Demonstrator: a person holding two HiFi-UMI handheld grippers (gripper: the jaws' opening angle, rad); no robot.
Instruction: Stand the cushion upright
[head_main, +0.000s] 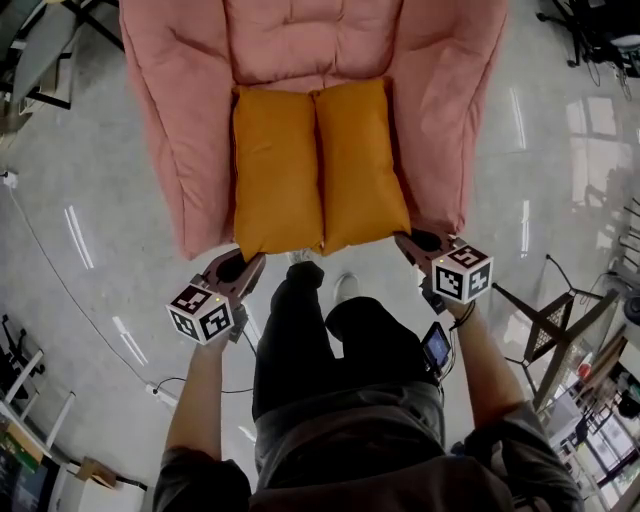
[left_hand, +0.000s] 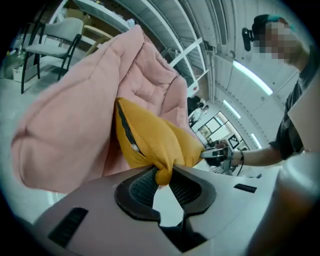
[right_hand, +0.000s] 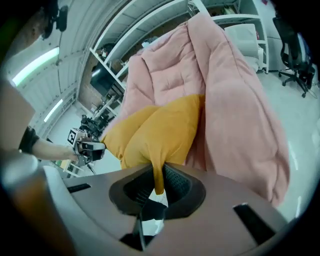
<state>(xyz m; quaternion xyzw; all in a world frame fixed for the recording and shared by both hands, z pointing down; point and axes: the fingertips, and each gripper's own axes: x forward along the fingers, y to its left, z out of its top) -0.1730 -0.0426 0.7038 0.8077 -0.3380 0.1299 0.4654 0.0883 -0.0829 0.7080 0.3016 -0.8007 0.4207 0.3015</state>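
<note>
Orange cushion (head_main: 320, 165), creased down its middle, lies apparently flat on the seat of the pink armchair (head_main: 175, 120). At the seat's front edge the left tongs (left_hand: 162, 179) clamp its near left corner and the right tongs (right_hand: 158, 186) pinch its near right corner.

An orange cushion (head_main: 320, 165), creased down its middle, lies flat on the seat of a pink padded armchair (head_main: 180, 110) at 12 o'clock. The left gripper (head_main: 243, 266) meets the cushion's near corner at 7 o'clock. The right gripper (head_main: 420, 241) meets its near corner at 5 o'clock. The person's dark-trousered legs (head_main: 300, 340) stand at 6 o'clock on the glossy grey floor (head_main: 80, 250).
</note>
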